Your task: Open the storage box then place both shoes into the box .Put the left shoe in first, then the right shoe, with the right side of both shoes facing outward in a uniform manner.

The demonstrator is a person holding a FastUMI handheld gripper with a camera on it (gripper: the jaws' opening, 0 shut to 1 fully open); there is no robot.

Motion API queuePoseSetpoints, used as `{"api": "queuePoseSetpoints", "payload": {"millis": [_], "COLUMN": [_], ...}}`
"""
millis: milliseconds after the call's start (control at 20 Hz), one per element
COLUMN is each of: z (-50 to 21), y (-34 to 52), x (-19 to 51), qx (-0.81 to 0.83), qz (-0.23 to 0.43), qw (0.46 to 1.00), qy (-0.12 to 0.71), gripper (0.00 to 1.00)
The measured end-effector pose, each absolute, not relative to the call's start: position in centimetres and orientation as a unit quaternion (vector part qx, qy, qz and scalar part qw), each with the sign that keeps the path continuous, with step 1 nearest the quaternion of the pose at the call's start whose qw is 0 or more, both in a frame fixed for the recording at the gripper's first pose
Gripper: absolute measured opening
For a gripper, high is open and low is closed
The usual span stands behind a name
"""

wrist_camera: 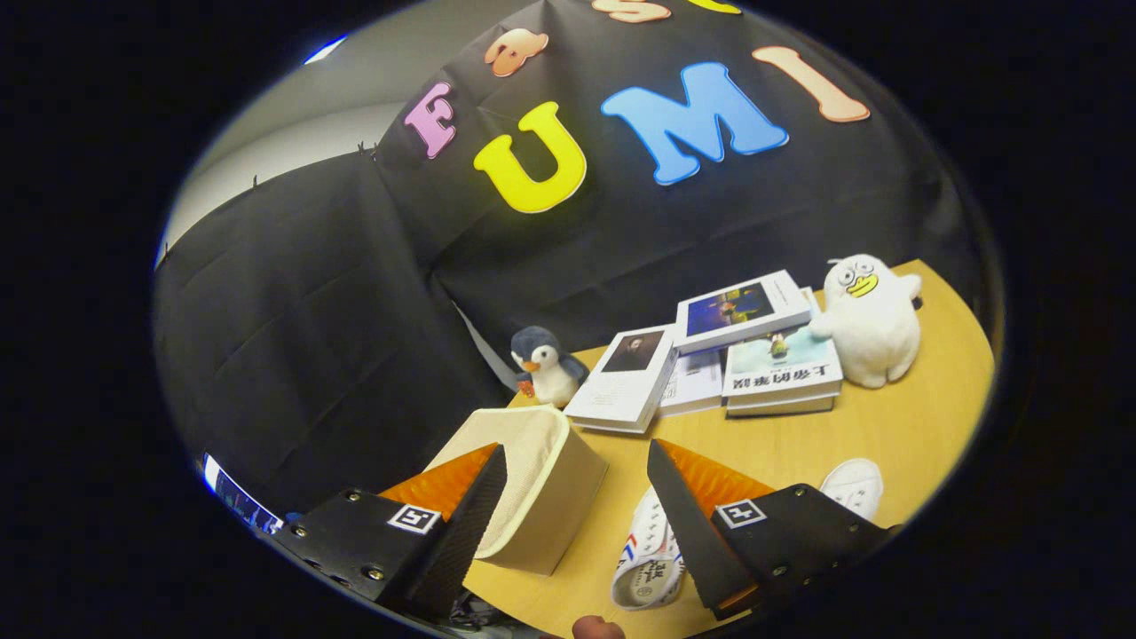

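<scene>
Your fingers (568, 524) spread, empty; cream fabric storage box (541, 479) between them. Opening step; next approach box lid.

Wooden table (923, 417) bears storage box (541, 484), shoes (652, 555), books (710, 359), two plush toys (870, 319)

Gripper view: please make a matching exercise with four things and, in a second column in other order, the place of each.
1 storage box
2 penguin toy
3 white plush
4 shoe

a beside the books, far end
b partly behind the right finger
c just beyond the box
d between the open gripper fingers, nearer the left

Pairs: 1-d, 2-c, 3-a, 4-b
</scene>
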State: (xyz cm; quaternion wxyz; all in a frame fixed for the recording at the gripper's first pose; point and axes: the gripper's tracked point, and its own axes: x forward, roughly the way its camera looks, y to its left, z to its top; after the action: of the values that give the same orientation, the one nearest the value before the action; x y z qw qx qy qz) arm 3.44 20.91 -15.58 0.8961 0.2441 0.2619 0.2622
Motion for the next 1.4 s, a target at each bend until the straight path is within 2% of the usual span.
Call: {"api": "queuePoseSetpoints", "payload": {"millis": [600,1050,1100,1250,1300,1400], "z": [-22.1,-24.5,-24.1,-23.4,-23.0,-21.7], "y": [31.2,35.1,35.3,35.4,34.9,34.9], "x": [3.1,3.7,3.7,4.3,4.4,4.2], "qx": [0.35,0.438,0.456,0.487,0.486,0.485], "qz": [0.342,0.329,0.324,0.3,0.298,0.315], "qw": [0.788,0.708,0.695,0.674,0.674,0.669], "qy": [0.373,0.445,0.451,0.468,0.469,0.466], "gripper": [0.97,0.96,0.94,0.6,0.37,0.2]}}
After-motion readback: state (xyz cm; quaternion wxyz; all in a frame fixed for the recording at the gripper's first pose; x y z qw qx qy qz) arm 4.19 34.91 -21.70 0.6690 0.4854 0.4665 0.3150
